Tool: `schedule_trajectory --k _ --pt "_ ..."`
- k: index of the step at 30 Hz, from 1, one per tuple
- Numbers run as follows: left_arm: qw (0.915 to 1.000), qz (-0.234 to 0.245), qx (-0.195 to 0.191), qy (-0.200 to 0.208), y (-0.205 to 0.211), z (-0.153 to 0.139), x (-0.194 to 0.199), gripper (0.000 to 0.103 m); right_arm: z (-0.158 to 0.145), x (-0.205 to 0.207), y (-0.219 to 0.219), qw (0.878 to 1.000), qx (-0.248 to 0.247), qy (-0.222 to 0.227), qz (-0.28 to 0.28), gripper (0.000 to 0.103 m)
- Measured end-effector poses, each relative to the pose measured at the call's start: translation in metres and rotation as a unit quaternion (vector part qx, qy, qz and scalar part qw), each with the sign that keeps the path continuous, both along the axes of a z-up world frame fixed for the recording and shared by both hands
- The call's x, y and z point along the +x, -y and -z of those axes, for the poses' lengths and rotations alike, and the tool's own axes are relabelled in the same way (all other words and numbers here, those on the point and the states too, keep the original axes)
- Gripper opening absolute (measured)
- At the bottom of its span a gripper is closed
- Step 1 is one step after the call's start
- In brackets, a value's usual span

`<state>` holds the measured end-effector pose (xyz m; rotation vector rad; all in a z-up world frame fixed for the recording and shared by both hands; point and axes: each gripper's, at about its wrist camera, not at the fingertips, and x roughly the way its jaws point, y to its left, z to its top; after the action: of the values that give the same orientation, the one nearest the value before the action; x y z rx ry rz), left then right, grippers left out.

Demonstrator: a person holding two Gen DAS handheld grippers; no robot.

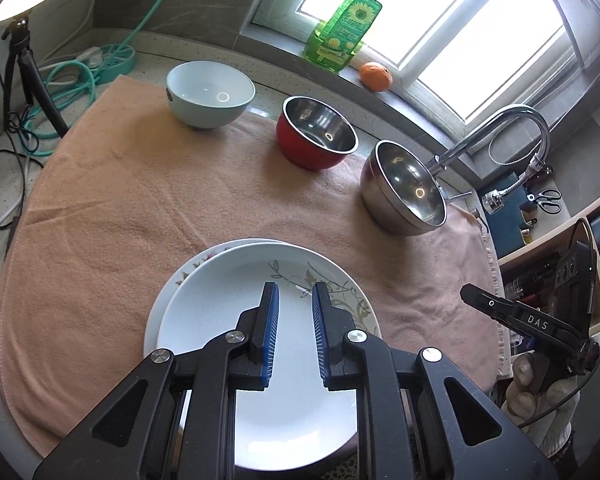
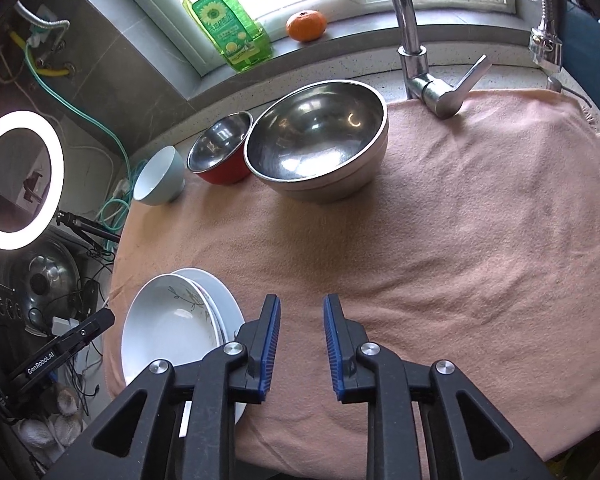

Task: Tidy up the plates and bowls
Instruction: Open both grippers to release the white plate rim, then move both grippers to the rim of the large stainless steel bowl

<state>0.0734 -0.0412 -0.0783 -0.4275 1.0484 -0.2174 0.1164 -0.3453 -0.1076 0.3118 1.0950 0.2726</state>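
Two white floral plates (image 1: 228,300) lie stacked on the peach towel (image 1: 140,200), the top one shifted right of the lower one; they also show in the right wrist view (image 2: 168,328). My left gripper (image 1: 295,292) is open and empty above the top plate. A pale blue bowl (image 1: 210,94), a red bowl with a steel inside (image 1: 316,138) and a large steel bowl (image 1: 404,188) stand apart in a row at the back. My right gripper (image 2: 302,304) is open and empty over bare towel (image 2: 440,240), right of the plates.
A green dish soap bottle (image 1: 344,28) and an orange (image 1: 375,76) sit on the window sill. A chrome faucet (image 2: 412,40) rises behind the large steel bowl (image 2: 320,144). Teal hose and cables (image 1: 72,80) lie at the left. A ring light (image 2: 18,180) stands left.
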Motion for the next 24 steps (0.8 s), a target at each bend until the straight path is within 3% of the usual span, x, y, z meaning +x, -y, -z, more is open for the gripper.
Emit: schedule_trajectory --k 10,24 --pt "0.9999 0.012 -0.008 0.003 0.04 -0.005 0.039 0.016 -0.012 0.048 0.036 1.0 0.007 0.02 0.018 0.022" --pt "0.9997 0.023 -0.004 -0.004 0.088 0.004 0.113 0.017 -0.003 0.116 0.059 0.999 0.021 0.017 0.025 0.022"
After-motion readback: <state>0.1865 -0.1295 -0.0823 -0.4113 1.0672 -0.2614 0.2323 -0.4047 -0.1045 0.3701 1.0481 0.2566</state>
